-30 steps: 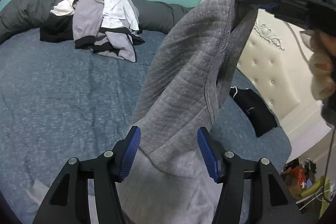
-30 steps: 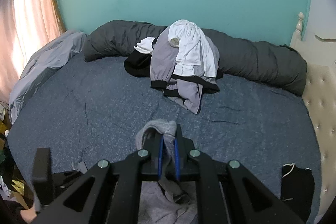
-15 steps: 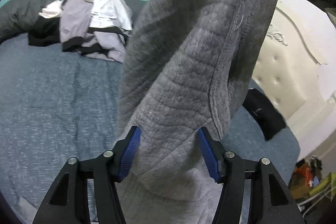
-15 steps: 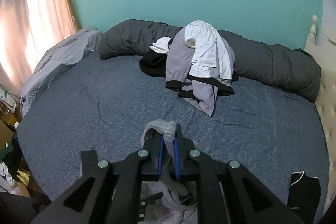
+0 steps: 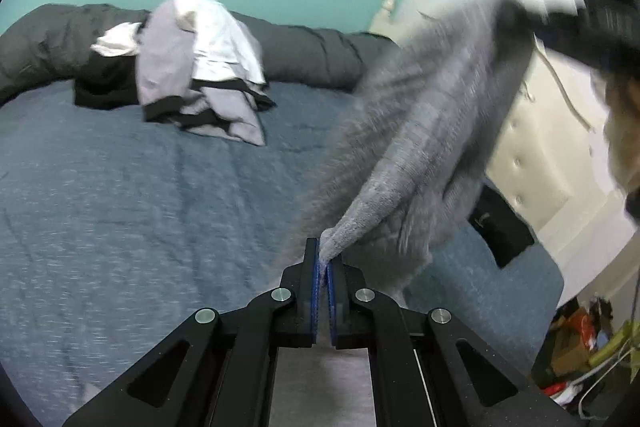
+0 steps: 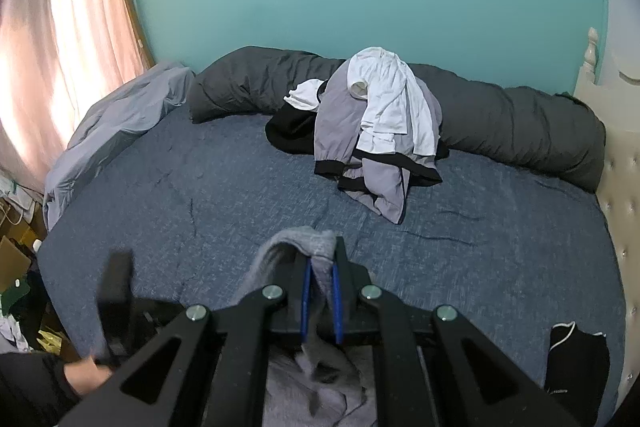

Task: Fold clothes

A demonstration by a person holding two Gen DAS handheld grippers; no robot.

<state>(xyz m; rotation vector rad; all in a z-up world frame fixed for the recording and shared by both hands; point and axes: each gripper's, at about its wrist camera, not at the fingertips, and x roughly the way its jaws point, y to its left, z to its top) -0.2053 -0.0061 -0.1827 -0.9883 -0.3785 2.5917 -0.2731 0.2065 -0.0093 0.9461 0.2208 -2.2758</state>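
A grey knitted garment [image 5: 424, 131] hangs stretched in the air between my two grippers, above a blue bed. My left gripper [image 5: 322, 261] is shut on one bunched corner of it, low in the left wrist view. At the upper right of that view the cloth rises to my right gripper [image 5: 520, 19], blurred, with a hand [image 5: 624, 131] behind it. In the right wrist view my right gripper [image 6: 320, 267] is shut on a fold of the same grey garment [image 6: 308, 243], which drapes over its tips and hangs below.
A heap of lilac, white and black clothes [image 6: 376, 123] lies at the far side of the bed [image 6: 200, 187], against a rolled dark duvet [image 6: 520, 123]. A black garment [image 6: 576, 367] lies near the cream padded headboard [image 6: 620, 211]. Clutter sits on the floor at both sides.
My left gripper's jaws closed from wide open onto a corner of the grey garment and pulled away, so the cloth is now drawn taut. My right gripper kept its grip.
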